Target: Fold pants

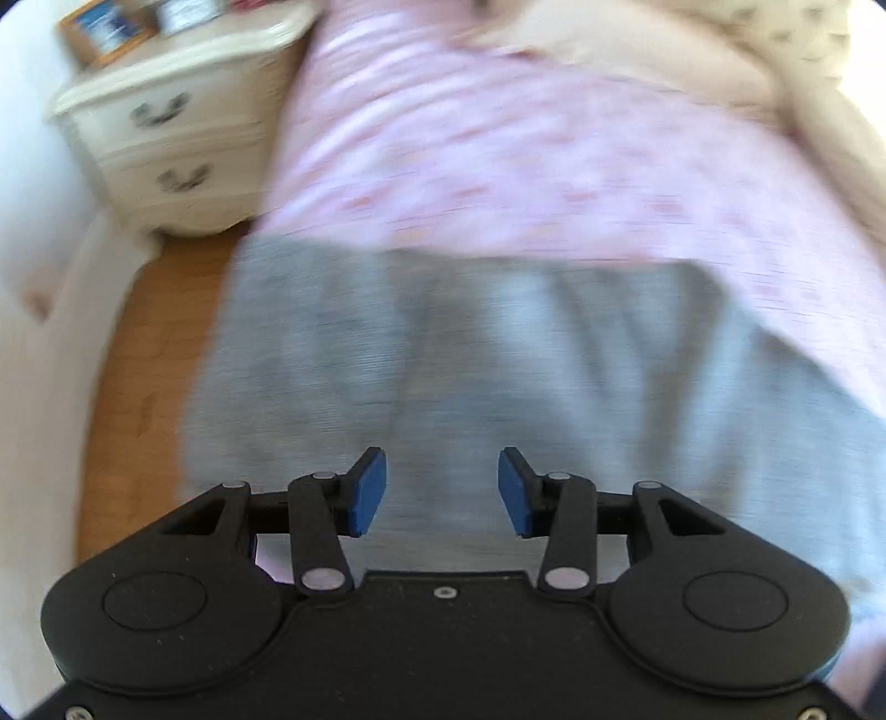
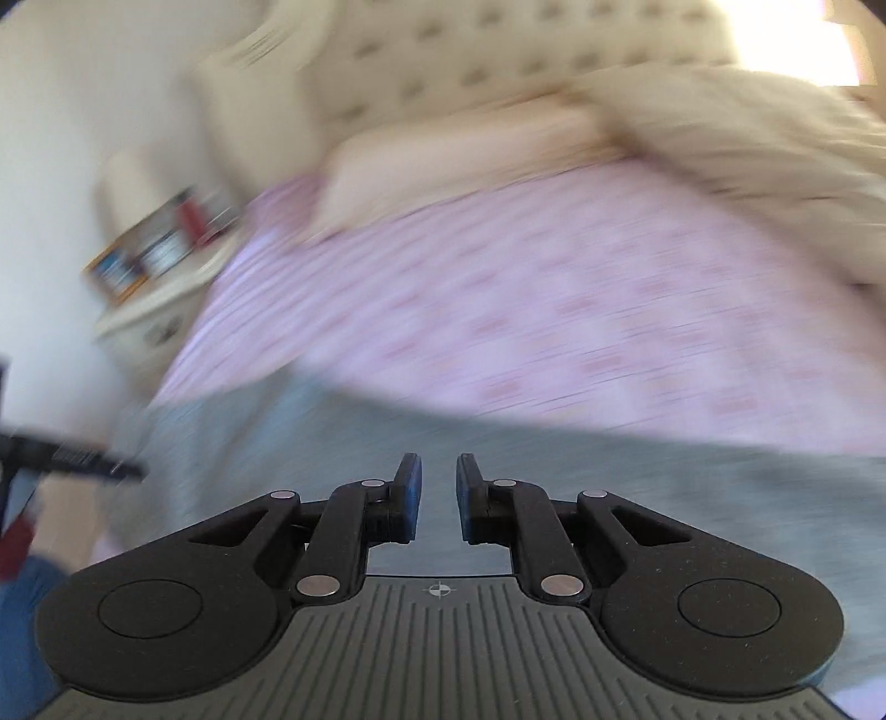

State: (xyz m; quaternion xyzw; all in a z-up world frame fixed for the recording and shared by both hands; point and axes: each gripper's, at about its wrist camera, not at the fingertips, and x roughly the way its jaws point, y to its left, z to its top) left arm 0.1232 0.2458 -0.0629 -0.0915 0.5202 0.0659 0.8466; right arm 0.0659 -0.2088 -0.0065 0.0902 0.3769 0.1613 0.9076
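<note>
Grey pants point(image 1: 470, 354) lie spread across the near part of a bed with a pink patterned cover point(image 1: 498, 149). My left gripper point(image 1: 442, 493) hovers over the grey cloth, its blue pads wide apart with nothing between them. In the right wrist view the same grey pants point(image 2: 498, 459) stretch across below the pink cover point(image 2: 526, 299). My right gripper point(image 2: 438, 495) stands above them with a narrow gap between its pads and no cloth in it. Both views are blurred by motion. The left gripper's dark tip point(image 2: 83, 459) shows at the left edge of the right wrist view.
A cream nightstand point(image 1: 160, 149) with two drawers stands left of the bed, with a framed picture point(image 1: 105, 27) on top. Wooden floor point(image 1: 144, 354) runs along the bed's left side. A tufted cream headboard point(image 2: 498, 50) and beige pillows point(image 2: 720, 122) are at the far end.
</note>
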